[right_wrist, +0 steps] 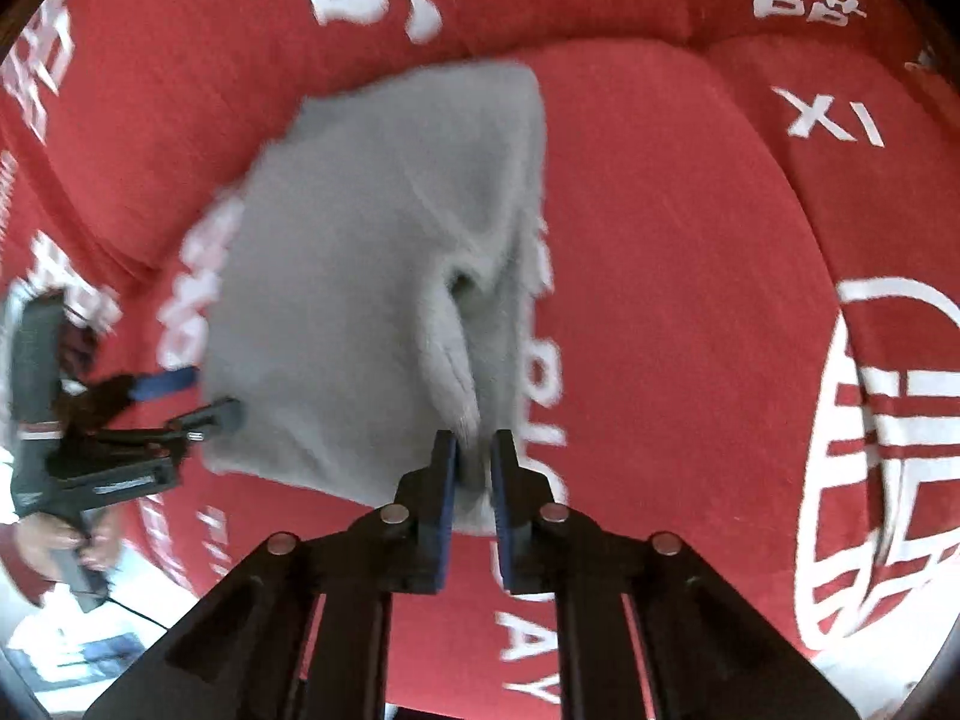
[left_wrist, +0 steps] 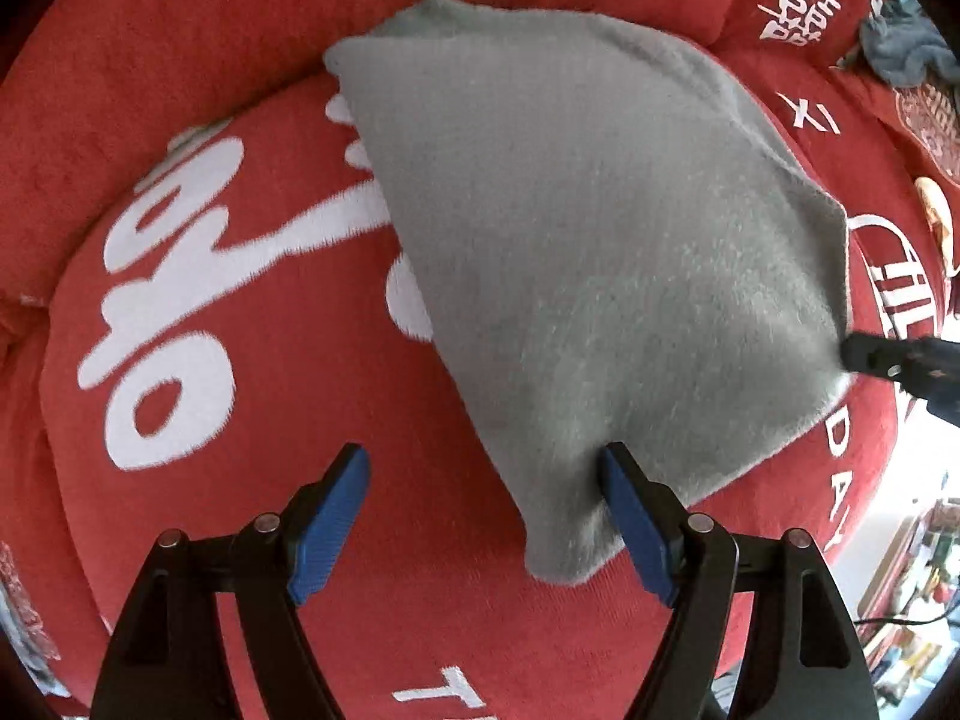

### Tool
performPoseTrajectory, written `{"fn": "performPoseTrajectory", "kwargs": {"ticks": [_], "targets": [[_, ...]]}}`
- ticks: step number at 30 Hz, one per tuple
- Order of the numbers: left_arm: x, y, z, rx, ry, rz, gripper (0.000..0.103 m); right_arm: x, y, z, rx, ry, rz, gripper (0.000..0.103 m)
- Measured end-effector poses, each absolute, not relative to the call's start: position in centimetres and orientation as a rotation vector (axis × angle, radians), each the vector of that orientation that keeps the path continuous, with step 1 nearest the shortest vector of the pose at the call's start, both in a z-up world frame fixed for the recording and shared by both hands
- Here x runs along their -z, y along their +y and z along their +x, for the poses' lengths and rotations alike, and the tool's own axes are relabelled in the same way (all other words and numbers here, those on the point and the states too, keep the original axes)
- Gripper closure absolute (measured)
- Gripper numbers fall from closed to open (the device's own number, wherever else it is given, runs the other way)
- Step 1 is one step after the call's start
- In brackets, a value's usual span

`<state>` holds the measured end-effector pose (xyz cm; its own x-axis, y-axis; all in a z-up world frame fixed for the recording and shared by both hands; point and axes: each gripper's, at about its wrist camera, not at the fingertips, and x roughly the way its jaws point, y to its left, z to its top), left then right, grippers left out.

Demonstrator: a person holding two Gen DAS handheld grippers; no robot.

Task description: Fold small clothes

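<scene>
Gripping a grey fleece garment (left_wrist: 606, 240) at its near corner, the right hand-held gripper (right_wrist: 474, 468) pinches the cloth over a red sofa cushion (left_wrist: 372, 420).

Blue-padded fingers (right_wrist: 447, 480) of the right hand-held gripper are clamped on a bunched fold of the garment, which lies spread across the cushion's white lettering. The left hand-held gripper (left_wrist: 486, 510) stands with its jaws wide apart at the garment's other near corner, its right pad just touching the fleece edge. Farther back on the sofa, a crumpled blue-grey cloth (left_wrist: 900, 48) sits well apart from the garment.
</scene>
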<state>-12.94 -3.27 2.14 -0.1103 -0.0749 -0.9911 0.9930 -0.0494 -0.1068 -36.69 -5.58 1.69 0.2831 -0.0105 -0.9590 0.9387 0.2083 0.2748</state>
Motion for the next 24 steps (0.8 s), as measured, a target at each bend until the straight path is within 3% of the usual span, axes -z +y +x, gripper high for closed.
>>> {"fn": "performPoseTrajectory", "kwargs": {"ticks": [3,5,10,11,13,14,15,17,18,21,24], "targets": [[-1.9,-3.0,-12.2,1.336,1.256,1.094,0.021,-0.1,-5.0,-38.4,0.914,1.077,1.187,0.091],[-1.8,-2.9,-11.9,1.334,1.271,1.089,0.021,0.1,-4.9,-39.9,0.955,1.073,1.244,0.099],[-1.6,-2.8,-12.3,1.338,1.234,1.113,0.021,-3.3,-5.5,-42.2,0.998,0.876,1.327,0.092],[-1.6,-2.8,-12.4,1.334,1.234,1.112,0.021,-3.9,-5.8,-42.2,0.985,0.832,1.327,0.089],[-1.5,-2.9,-12.5,1.326,1.245,1.105,0.021,-5.0,-6.9,-41.2,0.929,0.756,1.328,0.046],[-1.5,-2.9,-12.4,1.322,1.252,1.099,0.021,-5.0,-7.4,-40.6,0.901,0.743,1.328,0.040],[-1.6,-2.9,-12.3,1.320,1.256,1.096,0.021,-4.7,-8.0,-39.6,0.873,0.748,1.323,0.040],[-1.7,-2.8,-12.2,1.318,1.262,1.091,0.021,-3.8,-9.1,-37.6,0.852,0.827,1.290,0.062],[-1.7,-2.7,-12.1,1.320,1.262,1.090,0.021,-3.3,-9.5,-36.9,0.858,0.853,1.279,0.097],[-1.6,-2.6,-12.1,1.325,1.269,1.083,0.021,-1.5,-10.1,-37.2,0.956,0.882,1.297,0.096],[-1.5,-2.6,-11.9,1.316,1.288,1.076,0.021,0.8,-9.4,-39.3,0.986,0.795,1.431,0.096]]}}
